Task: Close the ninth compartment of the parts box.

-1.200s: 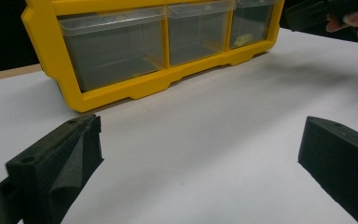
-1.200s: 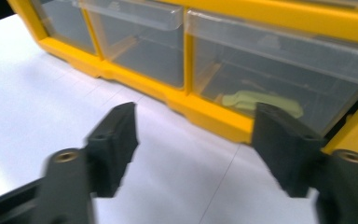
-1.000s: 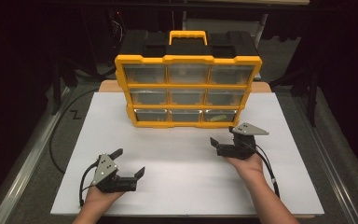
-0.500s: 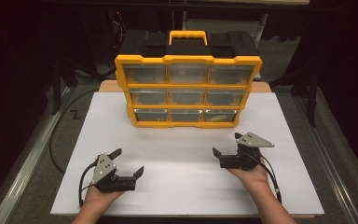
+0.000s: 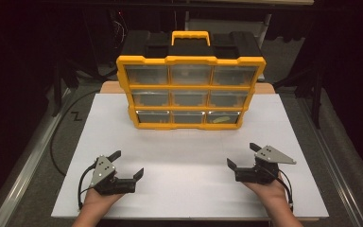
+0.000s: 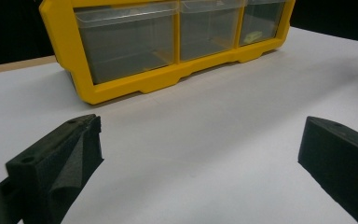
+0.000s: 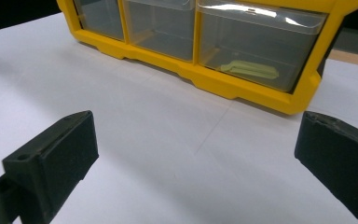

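Organizer (image 5: 190, 87) sits upright at the far end of the white table (image 5: 189, 189), drawer faces toward the person, three rows of three clear drawers in a yellow frame with a handle on top. Both grippers hang back at the near edge, well apart from it, so whatever comes next means reaching forward across bare board.

Left gripper (image 5: 128, 165) is at the near left, jaws spread wide with nothing between them. Right gripper (image 5: 243, 156) is at the near right, also wide open and empty; its jaws have just been opening. Neither touches the box.

Bit that matters, I'd say: the only drawer with anything obvious in it is the bottom right one (image 5: 223, 117), where a pale yellow-green piece (image 7: 249, 69) lies flat, long side running across the drawer. From the right gripper view that drawer is dead ahead and slightly right, while from the left gripper view it's way off at the far end of the row. So the right hand looks the nearer one.
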{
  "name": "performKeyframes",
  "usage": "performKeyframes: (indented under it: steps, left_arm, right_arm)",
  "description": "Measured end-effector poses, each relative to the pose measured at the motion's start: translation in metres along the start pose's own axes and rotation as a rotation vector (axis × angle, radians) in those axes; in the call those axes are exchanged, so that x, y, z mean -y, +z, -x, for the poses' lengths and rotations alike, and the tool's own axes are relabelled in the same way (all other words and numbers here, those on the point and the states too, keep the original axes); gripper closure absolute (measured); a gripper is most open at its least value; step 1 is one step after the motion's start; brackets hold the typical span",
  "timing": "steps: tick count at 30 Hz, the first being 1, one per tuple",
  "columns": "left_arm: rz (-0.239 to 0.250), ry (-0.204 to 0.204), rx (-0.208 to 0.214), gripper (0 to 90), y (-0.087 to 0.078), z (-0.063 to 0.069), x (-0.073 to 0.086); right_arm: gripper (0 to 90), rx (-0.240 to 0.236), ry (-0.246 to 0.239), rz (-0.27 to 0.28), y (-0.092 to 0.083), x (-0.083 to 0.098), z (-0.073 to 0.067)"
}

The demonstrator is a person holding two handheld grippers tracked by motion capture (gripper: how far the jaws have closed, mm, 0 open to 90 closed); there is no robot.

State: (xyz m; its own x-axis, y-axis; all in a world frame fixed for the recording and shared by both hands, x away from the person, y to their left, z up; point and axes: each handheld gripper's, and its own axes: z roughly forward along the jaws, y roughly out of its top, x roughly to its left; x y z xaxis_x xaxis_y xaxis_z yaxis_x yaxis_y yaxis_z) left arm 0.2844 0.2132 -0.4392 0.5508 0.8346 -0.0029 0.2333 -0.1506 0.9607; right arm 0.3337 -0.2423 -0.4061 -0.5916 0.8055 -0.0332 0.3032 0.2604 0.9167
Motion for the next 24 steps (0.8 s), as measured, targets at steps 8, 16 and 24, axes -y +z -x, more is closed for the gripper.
performKeyframes:
  steps: [8,16,24]
  left_arm:
    - [-0.001,-0.004,-0.009,0.3,-0.001,0.000,0.000]
    - [0.015,-0.019,-0.015,0.3,-0.004,0.002,-0.001]
    - [0.007,-0.013,-0.017,0.3,-0.003,0.004,-0.001]
  right_arm:
    - [0.8,0.023,0.008,0.025,-0.020,0.022,0.003]
    - [0.8,0.045,0.026,0.048,-0.030,0.030,0.011]
    - [0.8,0.039,0.027,0.034,-0.025,0.033,0.010]
